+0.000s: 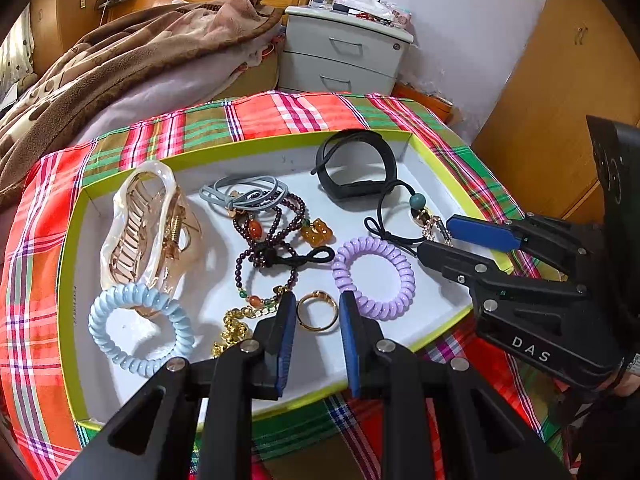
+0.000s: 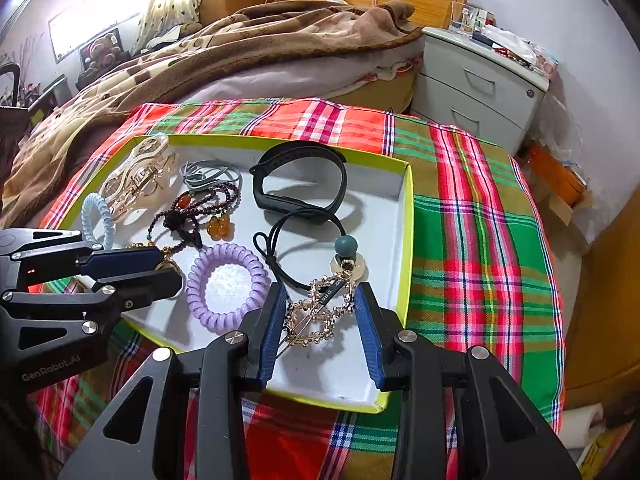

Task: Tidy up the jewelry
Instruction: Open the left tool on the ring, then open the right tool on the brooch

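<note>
Gold ring [image 1: 317, 311] lies in the tray [image 1: 68, 248], between the parted fingers of the left gripper [image 1: 318, 312], apparently untouched. Purple coil [image 1: 374, 272] sits just right of them, blue coil [image 1: 140, 330] to their left. Right gripper [image 2: 320, 312], fingers also apart, straddles a gold hairpin [image 2: 320, 314]; a black cord [image 2: 298, 246] lies beyond its fingertips.
</note>
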